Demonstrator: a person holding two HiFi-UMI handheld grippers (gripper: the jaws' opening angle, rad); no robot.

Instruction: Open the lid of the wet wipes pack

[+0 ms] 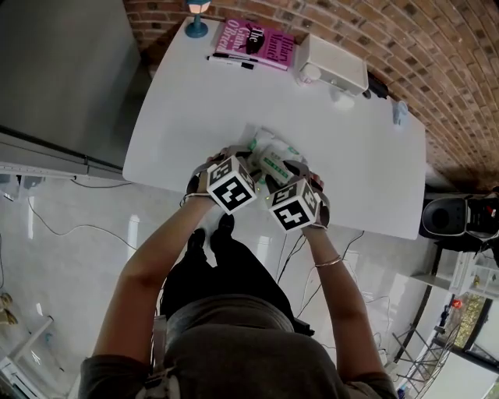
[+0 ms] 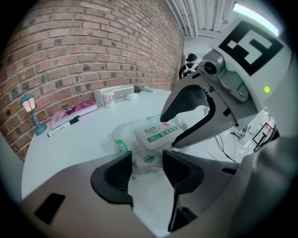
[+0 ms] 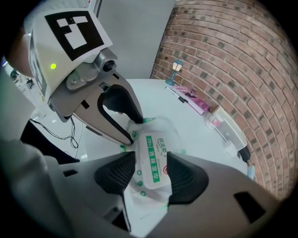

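Both grippers are down at the near edge of the white table (image 1: 195, 101), closing in from either side on the wet wipes pack (image 1: 273, 160), which lies flat on the tabletop right in front of the person. The left gripper (image 2: 147, 169) has its jaws parted, nothing pinched, and the crinkled near edge of the pack sits just at its tips with bare table showing through the gap. The right gripper (image 3: 151, 174) comes in steeply from the other side with its jaws spread wide, straddling the end of the pack. The white lid (image 3: 156, 160) with its green-banded label runs right between the two black pads (image 3: 116, 176), and whether they touch its sides is too close to call. That lid lies flat on the pack, not lifted. Each gripper's camera catches the other one's jaws leaning in over the pack. Far back along the brick wall (image 1: 351, 23) wait a pink book (image 1: 256, 43), a black marker (image 1: 230, 61), a little blue lamp figure (image 1: 196, 19), a white box (image 1: 335, 64) and a small jar (image 1: 309, 74), all well clear of the action.
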